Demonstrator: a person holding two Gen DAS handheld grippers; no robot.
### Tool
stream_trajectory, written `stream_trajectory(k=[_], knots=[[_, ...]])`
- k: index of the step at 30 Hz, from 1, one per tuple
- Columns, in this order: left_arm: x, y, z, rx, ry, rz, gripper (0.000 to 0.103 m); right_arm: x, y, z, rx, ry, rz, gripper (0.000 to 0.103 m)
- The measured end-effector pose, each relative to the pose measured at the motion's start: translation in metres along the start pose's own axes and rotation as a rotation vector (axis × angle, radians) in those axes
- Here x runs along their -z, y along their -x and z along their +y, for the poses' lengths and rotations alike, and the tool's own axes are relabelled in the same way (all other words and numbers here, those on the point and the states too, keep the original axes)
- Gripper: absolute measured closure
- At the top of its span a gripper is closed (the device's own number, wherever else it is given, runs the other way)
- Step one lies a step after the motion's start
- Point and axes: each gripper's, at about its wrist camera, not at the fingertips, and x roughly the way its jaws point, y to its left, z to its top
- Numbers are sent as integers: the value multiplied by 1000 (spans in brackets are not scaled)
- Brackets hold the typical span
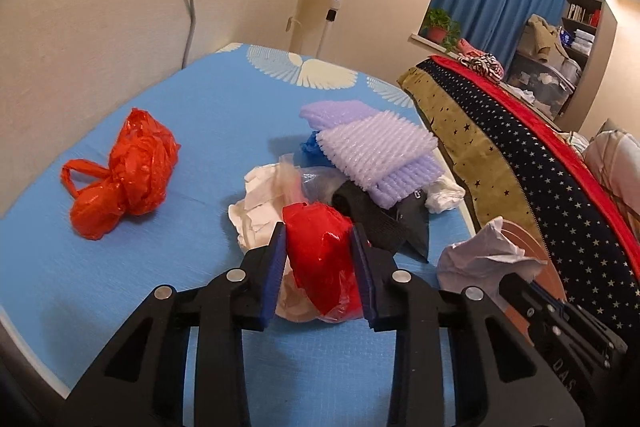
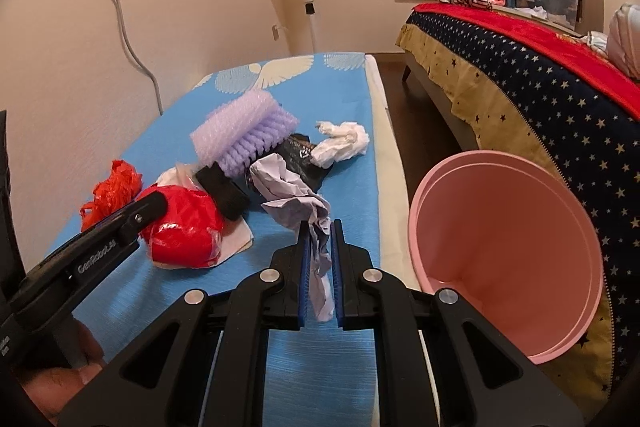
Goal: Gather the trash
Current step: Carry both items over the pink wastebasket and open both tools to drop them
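— Currently, what does each tool hold?
— Left gripper (image 1: 320, 259), lower centre: clamped on the red plastic wad (image 1: 320, 267). Right gripper (image 2: 320, 259): closed on crumpled paper (image 2: 298, 193); the pink bin (image 2: 508, 251) stands just right of it.

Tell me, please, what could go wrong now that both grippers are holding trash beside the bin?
The crumpled paper hangs loosely from the right gripper, so it might slip out before reaching the pink bin. The left gripper squeezes a slippery red plastic bag touching white paper, which might drag along.
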Motion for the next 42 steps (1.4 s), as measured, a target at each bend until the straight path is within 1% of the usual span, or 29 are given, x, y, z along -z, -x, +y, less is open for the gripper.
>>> stream_trajectory(k=[8, 15, 25, 28, 36, 42], knots=[[-2, 27, -12, 10, -52, -56, 71, -6, 23, -4, 5, -18, -41, 93], [0, 40, -22, 24, -74, -74, 71, -8, 38, -7, 14, -25, -64, 95], [-1, 54, -41, 63, -95, -92, 71, -17, 55, -29, 71, -68, -101, 95], [1, 55, -50, 76, -120, -97, 71, -20, 57, -36, 87, -81, -104, 96], [5, 44, -70, 119, -135, -84, 71, -28, 60, -66, 164, -136, -118, 96], [8, 27, -98, 185, -174, -67, 71, -32, 60, -92, 255, -202, -119, 96]])
